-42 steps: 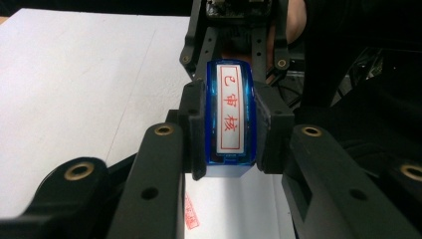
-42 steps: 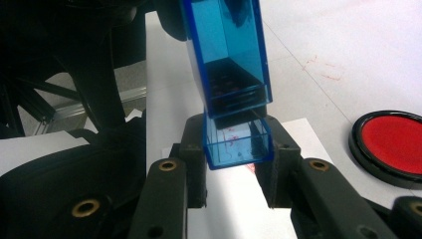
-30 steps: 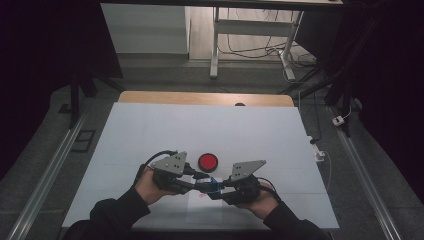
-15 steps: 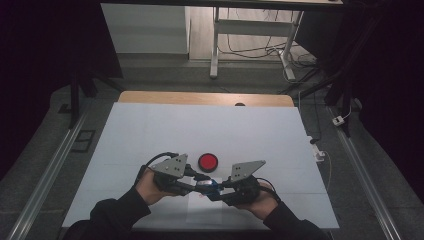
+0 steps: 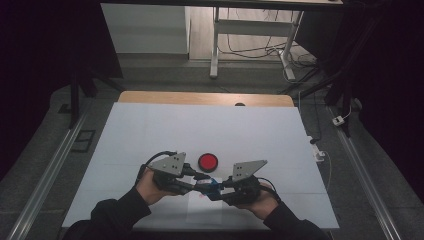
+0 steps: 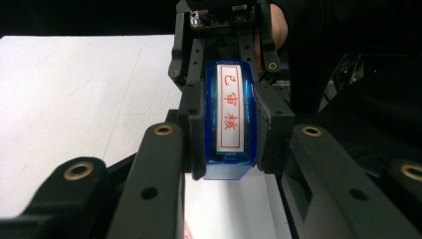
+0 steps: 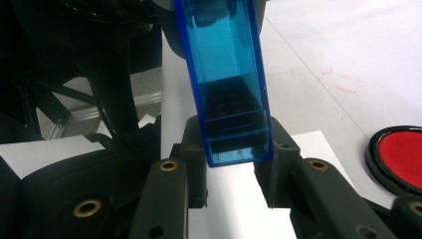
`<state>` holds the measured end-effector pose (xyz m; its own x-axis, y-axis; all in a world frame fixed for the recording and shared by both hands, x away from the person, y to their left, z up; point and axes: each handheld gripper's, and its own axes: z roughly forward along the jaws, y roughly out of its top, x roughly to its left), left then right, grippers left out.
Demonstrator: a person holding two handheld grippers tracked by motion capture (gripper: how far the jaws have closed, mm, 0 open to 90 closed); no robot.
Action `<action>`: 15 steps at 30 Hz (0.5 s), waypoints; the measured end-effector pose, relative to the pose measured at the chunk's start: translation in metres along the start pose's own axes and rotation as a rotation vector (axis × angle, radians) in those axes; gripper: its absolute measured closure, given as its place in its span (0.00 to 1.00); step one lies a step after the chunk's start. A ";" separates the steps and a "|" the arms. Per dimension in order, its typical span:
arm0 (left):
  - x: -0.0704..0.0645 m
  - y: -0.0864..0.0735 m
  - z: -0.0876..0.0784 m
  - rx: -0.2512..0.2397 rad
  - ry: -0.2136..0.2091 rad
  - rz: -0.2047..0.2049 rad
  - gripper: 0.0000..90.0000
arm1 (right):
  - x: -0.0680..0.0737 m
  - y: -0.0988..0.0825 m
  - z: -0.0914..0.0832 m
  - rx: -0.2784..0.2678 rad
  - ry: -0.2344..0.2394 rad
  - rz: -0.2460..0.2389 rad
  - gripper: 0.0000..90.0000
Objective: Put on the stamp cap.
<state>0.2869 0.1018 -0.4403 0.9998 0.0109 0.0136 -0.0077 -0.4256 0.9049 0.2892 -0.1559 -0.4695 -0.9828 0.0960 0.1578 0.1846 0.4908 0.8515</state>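
Note:
A blue see-through stamp (image 6: 231, 107) with a white label in red characters is held level between both grippers, just above the table. My left gripper (image 6: 226, 144) is shut on one end of it, and my right gripper (image 7: 238, 149) is shut on the other end of the stamp (image 7: 224, 59). From above, the left gripper (image 5: 199, 183) and the right gripper (image 5: 218, 189) point at each other near the front edge, with the stamp (image 5: 208, 185) bridging them. A round red ink pad (image 5: 208, 161) lies just beyond them.
A white sheet of paper (image 5: 205, 209) lies under the grippers, with a faint red stamp mark (image 7: 341, 82) on the table surface near it. The white tabletop (image 5: 200, 125) stretches far ahead to a wooden back edge (image 5: 200, 98). Metal rails (image 5: 45, 175) run along both sides.

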 end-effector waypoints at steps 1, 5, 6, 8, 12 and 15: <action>0.000 0.000 0.000 -0.004 -0.002 -0.003 0.78 | 0.000 0.000 0.000 -0.001 -0.001 -0.003 0.77; 0.001 -0.001 -0.001 -0.016 -0.007 -0.009 0.78 | 0.000 0.000 -0.001 -0.010 0.003 -0.004 0.77; 0.001 -0.001 -0.001 -0.021 -0.008 -0.011 0.78 | 0.000 0.001 -0.001 -0.010 0.006 -0.005 0.77; 0.001 -0.001 -0.001 -0.029 -0.009 -0.008 0.78 | 0.000 0.001 -0.001 -0.017 0.008 -0.003 0.77; 0.001 0.000 -0.002 -0.039 -0.011 -0.009 0.78 | 0.000 0.001 -0.002 -0.033 0.013 0.000 0.77; 0.001 -0.001 -0.002 -0.047 -0.014 -0.008 0.78 | 0.000 0.001 -0.002 -0.038 0.014 -0.002 0.77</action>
<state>0.2880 0.1043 -0.4400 1.0000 0.0013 0.0005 0.0000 -0.3825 0.9240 0.2892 -0.1570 -0.4676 -0.9832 0.0830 0.1625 0.1824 0.4576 0.8702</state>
